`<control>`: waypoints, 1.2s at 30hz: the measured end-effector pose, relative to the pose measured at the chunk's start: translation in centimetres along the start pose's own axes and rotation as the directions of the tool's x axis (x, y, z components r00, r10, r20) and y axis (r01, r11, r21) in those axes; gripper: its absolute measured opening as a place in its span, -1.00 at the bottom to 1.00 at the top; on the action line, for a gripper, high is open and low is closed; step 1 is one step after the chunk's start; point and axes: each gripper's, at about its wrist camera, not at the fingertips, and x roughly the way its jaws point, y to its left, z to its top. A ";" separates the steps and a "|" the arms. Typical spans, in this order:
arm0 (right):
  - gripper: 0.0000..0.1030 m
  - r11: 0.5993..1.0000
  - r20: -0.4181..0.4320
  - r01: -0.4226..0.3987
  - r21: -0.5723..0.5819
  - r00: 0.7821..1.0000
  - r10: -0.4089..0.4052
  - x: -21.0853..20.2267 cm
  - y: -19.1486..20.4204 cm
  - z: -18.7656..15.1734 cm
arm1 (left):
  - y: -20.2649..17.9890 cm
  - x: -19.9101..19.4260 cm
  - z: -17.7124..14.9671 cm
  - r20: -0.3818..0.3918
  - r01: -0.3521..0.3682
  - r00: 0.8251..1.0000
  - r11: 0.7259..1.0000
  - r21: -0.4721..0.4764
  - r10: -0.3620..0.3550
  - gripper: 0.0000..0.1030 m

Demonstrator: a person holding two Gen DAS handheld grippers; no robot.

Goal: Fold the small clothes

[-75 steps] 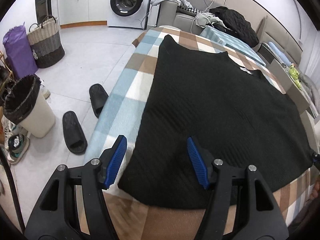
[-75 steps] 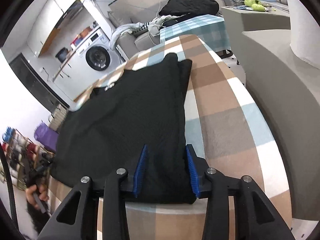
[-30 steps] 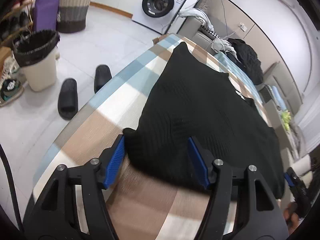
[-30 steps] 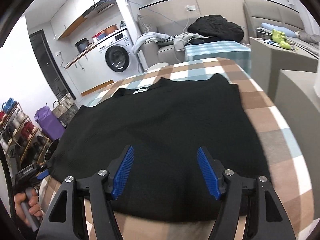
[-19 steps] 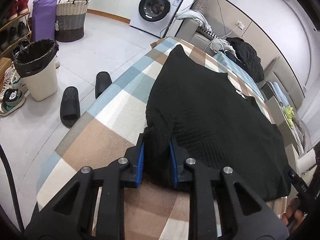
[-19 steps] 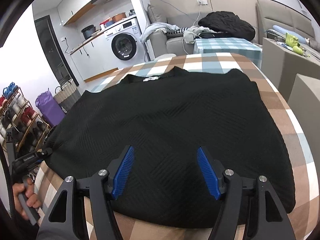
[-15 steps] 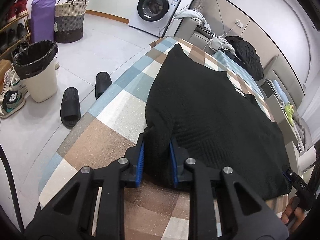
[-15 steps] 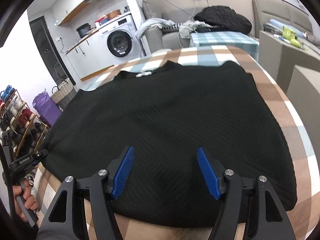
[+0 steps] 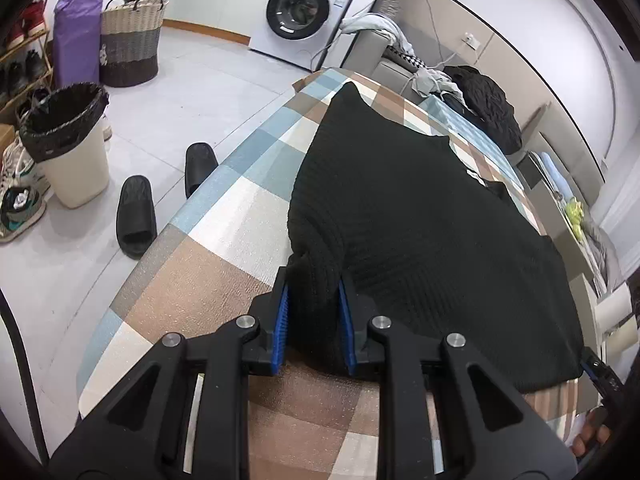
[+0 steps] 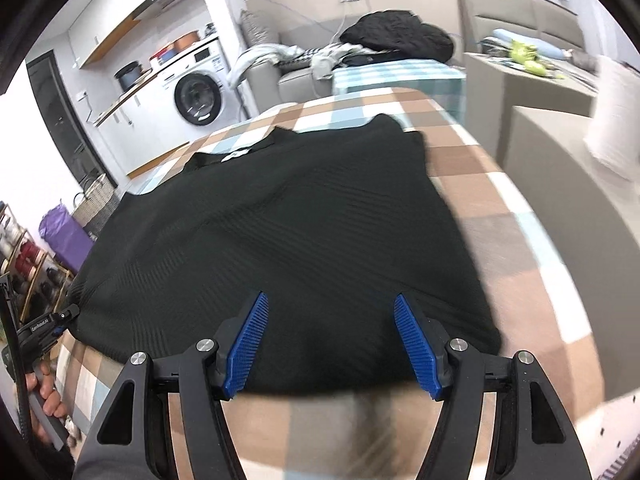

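A black knit sweater [image 9: 420, 216] lies spread flat on a checked table [image 9: 224, 240]. My left gripper [image 9: 312, 292] is shut on the sweater's near left hem corner, which bunches up between the blue pads. In the right wrist view the same sweater [image 10: 288, 232] fills the table [image 10: 516, 240]. My right gripper [image 10: 330, 320] is open, its blue pads wide apart just over the near hem, toward the right corner. The left gripper also shows at the far left of the right wrist view [image 10: 60, 324], at the sweater's corner.
On the floor to the left stand a bin [image 9: 68, 152], two black slippers [image 9: 136, 212], a woven basket [image 9: 128, 44] and a washing machine [image 9: 300, 12]. A sofa with piled clothes [image 10: 396, 40] lies beyond the table. A grey counter [image 10: 552, 152] flanks the right edge.
My left gripper closed on the sweater's left hem corner and holds it. My right gripper opened, moved off the right edge and now shifts right along the near hem.
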 end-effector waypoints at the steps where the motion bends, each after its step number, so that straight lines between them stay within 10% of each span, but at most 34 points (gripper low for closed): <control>1: 0.30 1.000 0.007 -0.003 0.020 1.000 0.003 -0.7 -0.6 -0.5 | 0.0 0.0 0.0 -0.001 0.001 1.000 1.000 0.011 -0.001 -0.63; 14: 0.28 0.946 0.043 -0.033 0.322 0.999 0.020 0.2 -7.1 -2.4 | 0.5 0.1 -0.2 -0.008 0.020 1.000 0.999 0.034 -0.020 -0.63; 20: -0.72 0.932 0.091 -0.020 0.363 0.996 -0.014 1.4 -7.3 -1.3 | 0.8 -0.1 -0.2 -0.001 0.041 0.999 0.999 0.031 -0.041 -0.64; 36: -0.77 0.958 0.081 -0.029 0.286 0.997 0.006 -4.1 -7.8 -6.4 | 3.1 -5.6 -5.3 0.003 0.092 0.996 0.991 0.099 -0.092 -0.65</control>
